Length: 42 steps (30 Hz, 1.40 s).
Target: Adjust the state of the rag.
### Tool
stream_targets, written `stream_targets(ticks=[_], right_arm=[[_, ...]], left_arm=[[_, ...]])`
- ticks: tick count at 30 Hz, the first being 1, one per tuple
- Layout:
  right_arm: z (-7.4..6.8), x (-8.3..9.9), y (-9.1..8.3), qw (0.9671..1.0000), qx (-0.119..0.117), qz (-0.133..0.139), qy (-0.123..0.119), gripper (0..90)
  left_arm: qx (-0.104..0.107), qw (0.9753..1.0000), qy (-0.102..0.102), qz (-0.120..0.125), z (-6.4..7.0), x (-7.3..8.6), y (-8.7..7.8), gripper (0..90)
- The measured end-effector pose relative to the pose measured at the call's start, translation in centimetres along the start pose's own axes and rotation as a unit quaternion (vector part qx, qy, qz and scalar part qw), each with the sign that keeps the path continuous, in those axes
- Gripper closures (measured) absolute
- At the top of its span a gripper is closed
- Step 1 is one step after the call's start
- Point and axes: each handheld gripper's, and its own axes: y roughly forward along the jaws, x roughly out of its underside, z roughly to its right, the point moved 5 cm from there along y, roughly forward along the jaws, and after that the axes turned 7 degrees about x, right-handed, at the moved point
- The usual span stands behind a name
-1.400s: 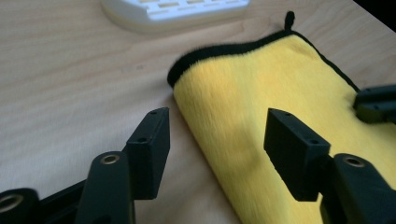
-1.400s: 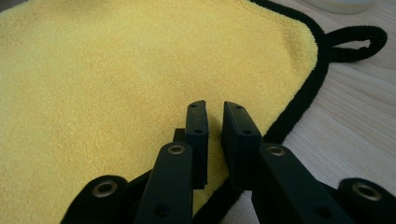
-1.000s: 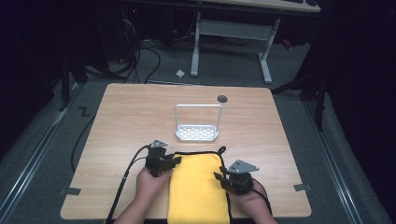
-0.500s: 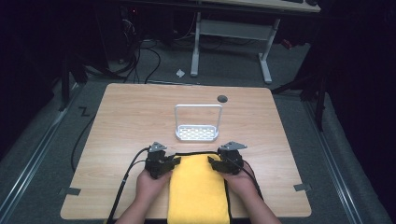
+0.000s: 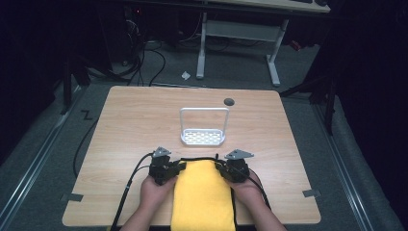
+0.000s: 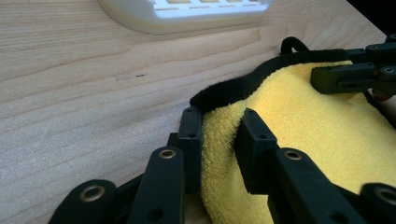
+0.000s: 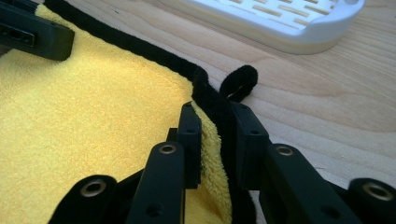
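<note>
1. A yellow towel (image 5: 203, 195) lies flat on the tabletop (image 5: 130, 125), on the person's side of the white rack (image 5: 203, 136). Its long axis runs from the rack toward the person, and its near end hangs past the table edge.
2. The left gripper (image 5: 179, 166) sits at the towel's rack-side left corner. In the left gripper view its fingers (image 6: 190, 140) straddle a raised fold of yellow pile with the black hem (image 6: 243, 84) just beyond; they look closed on the cloth.
3. The right gripper (image 5: 219, 168) is at the rack-side right corner. Its fingers (image 7: 189, 135) pinch the black hem, right behind the small hanging loop (image 7: 239, 82).
4. Both hands are equally near, one per corner, with the rack-side edge stretched between them.
5. I'd judge the next move is lifting that edge together, away from the rack.
</note>
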Motion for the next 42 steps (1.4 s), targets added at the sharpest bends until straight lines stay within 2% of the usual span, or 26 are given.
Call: stream_targets(ticks=[4,8,11,16,21,26,34,39,42], right_arm=[[-0.2,0.0,-0.1,1.0,0.007,0.003,-0.005,77.2],[-0.3,0.0,-0.1,0.9999,0.01,0.002,-0.002,77.2],[-0.2,0.0,-0.1,1.0,0.008,0.0,0.003,77.2],[-0.2,0.1,-0.1,0.9999,0.011,0.005,-0.01,77.2],[-0.3,0.1,-0.5,0.9996,0.016,0.016,-0.015,77.2],[-0.5,-0.6,-1.6,0.9989,0.02,0.04,-0.016,77.4],[-0.4,-2.2,-2.6,0.9964,0.025,0.078,-0.022,77.3],[-0.2,-3.7,-3.7,0.9945,0.024,0.102,-0.01,77.3],[0.1,-4.6,-4.3,0.9925,0.03,0.118,-0.004,77.3]], left_arm=[[-0.012,0.9999,0.009,-0.001,0.1,0.0,0.0,73.2],[-0.008,0.9999,0.006,0.0,0.1,0.0,0.0,73.6],[-0.013,0.9999,0.009,-0.001,0.1,0.0,0.0,74.5],[-0.006,1.0,-0.003,0.0,0.0,0.0,0.0,76.7],[0.001,1.0,-0.004,-0.001,0.0,0.0,0.0,78.6],[0.01,0.9998,0.002,0.018,0.3,-0.5,-0.5,81.7],[0.007,0.9981,0.026,0.056,1.1,-2.7,-2.0,83.2],[0.008,0.9959,0.035,0.082,1.5,-4.8,-2.9,83.2],[0.002,0.9943,0.05,0.094,2.1,-6.0,-3.4,83.1]])
